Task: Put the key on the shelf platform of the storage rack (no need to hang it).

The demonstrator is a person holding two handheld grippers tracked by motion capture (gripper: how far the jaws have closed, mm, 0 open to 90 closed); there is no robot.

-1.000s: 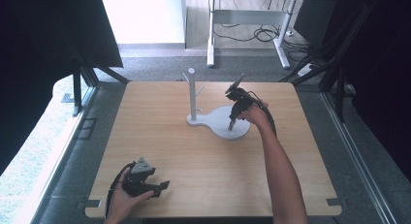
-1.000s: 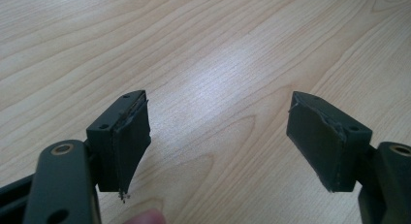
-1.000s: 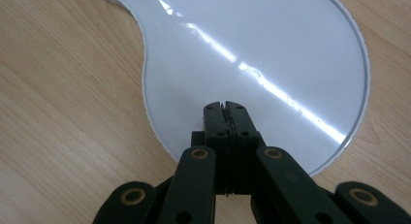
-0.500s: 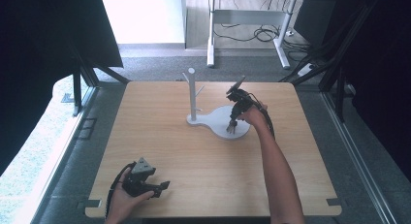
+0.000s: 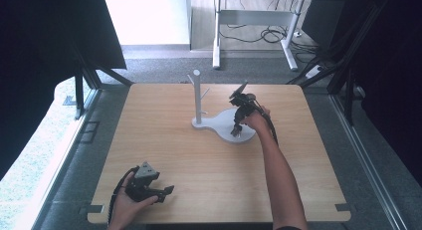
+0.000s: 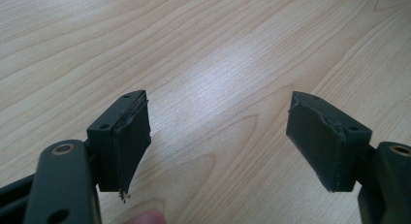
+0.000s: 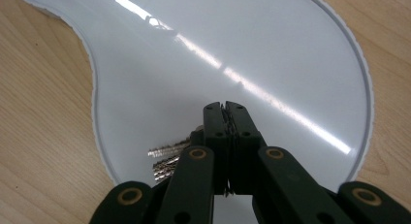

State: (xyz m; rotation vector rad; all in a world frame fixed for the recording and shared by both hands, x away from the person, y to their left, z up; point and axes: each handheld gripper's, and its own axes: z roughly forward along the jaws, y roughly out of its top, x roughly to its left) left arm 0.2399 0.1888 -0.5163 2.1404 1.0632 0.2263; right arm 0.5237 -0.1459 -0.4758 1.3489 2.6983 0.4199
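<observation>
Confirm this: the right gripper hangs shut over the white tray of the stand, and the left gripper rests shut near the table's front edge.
Wrong on the left gripper: the left gripper view shows its jaws wide apart over bare table, so it is open. The right gripper is shut over the white tray.

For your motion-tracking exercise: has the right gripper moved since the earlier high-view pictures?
Yes. The right gripper has come down toward the white stand's base; earlier it sat higher, level with the upright post. Its jaws are shut, with keys hanging beside them.
</observation>
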